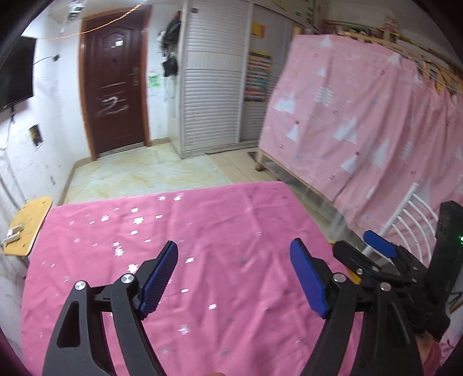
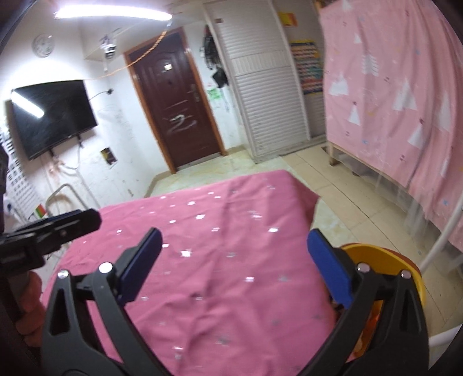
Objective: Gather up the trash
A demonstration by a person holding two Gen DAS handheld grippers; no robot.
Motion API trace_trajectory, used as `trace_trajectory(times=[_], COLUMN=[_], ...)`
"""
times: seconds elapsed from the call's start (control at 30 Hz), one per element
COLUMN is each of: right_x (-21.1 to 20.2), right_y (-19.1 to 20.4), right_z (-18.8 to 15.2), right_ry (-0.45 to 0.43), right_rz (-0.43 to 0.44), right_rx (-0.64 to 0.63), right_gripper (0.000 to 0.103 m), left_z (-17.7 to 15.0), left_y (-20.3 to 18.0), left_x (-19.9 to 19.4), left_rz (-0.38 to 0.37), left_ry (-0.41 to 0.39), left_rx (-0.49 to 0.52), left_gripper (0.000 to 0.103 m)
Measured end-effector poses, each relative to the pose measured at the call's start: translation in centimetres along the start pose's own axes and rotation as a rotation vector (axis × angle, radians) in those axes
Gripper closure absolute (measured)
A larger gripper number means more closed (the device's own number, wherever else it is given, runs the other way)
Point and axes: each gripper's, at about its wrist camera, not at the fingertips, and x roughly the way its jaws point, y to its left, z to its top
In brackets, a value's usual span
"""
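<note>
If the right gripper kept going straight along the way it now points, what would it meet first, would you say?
Most likely the pink star-print cloth covering the table: the right gripper, open and empty, angles slightly down over it. Nothing stands on the cloth in that line. Depth is unclear; a shallower path could clear the far edge toward the brown door.

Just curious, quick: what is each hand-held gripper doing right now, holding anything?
Left hand-held gripper: open, holding nothing, over the pink cloth.
Right hand-held gripper: open, holding nothing.

Bright ceiling lamp (image 2: 111, 13) glare, motion blur, fisheye-bent dark edges
</note>
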Motion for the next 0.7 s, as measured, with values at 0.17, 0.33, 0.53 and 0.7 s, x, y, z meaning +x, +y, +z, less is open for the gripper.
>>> trace_trajectory(times=[0.17,0.33,0.53,0.7], right_x=[-0.2,-0.7,-1.3,-1.7], right_y=[3.3,6.2,8.6,9.8], right_z=[-0.3,-0.8,-1.6,-1.9], right_ry=[0.009,0.007,0.007,0.007], right_rz=[0.043,0.074,0.094,0.097], right_rx=[-0.047,-0.096,-0.133,-0.15], right_gripper=[0.006,0.006,0.006,0.006], left_z=[-0.7,-1.7,-3.0,-3.8], left_y=[2.8,5.5,8.2,9.7], left_x=[-1.5,-3.5,-5.4,-6.6], left_rz=[0.058,0.118,0.178,0.201], left_ry=[-0.025,-0.054,-0.078,-0.087], left_rx=[-0.034,-0.07,-0.107,-0.117], left_gripper=[0.031,0.031,0.031,0.031])
